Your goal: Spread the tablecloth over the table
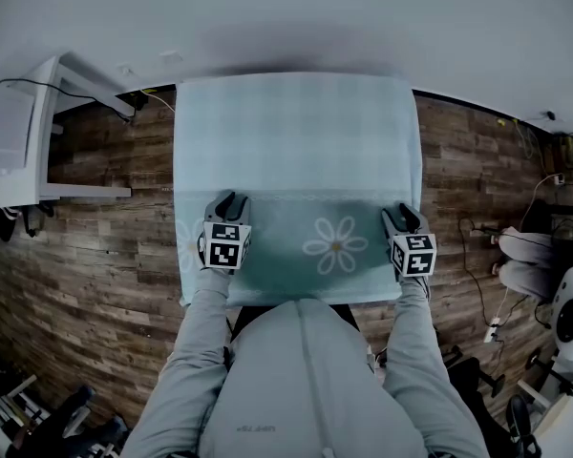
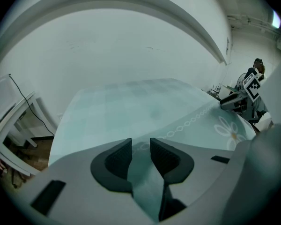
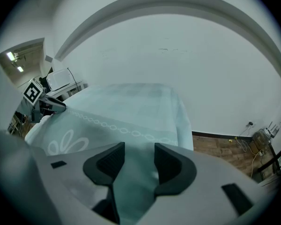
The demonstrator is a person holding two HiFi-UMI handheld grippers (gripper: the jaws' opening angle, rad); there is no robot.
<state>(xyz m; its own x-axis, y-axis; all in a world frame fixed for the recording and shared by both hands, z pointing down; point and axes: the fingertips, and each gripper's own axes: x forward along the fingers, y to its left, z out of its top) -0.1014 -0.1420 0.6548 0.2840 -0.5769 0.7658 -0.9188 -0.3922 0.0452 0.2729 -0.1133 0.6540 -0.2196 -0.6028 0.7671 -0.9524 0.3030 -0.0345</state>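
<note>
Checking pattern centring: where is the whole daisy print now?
Head view: whole daisy print lies on the tablecloth's darker near band, right of centre, nearest the right gripper.

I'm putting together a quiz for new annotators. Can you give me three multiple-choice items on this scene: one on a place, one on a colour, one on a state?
1. Where on the cloth are the left hand-held gripper and right hand-held gripper?
A. both at the far edge
B. on the person's side, one by each side edge
C. side by side at the centre

2. What colour is the cloth?
A. red
B. black
C. pale blue-green

3. How does the cloth lie?
A. spread out flat
B. rolled up
C. crumpled in a heap

Key:
1 B: the head view shows one at each side, close to the person.
2 C: every view shows that tint.
3 A: its far part lies smooth and square.
</note>
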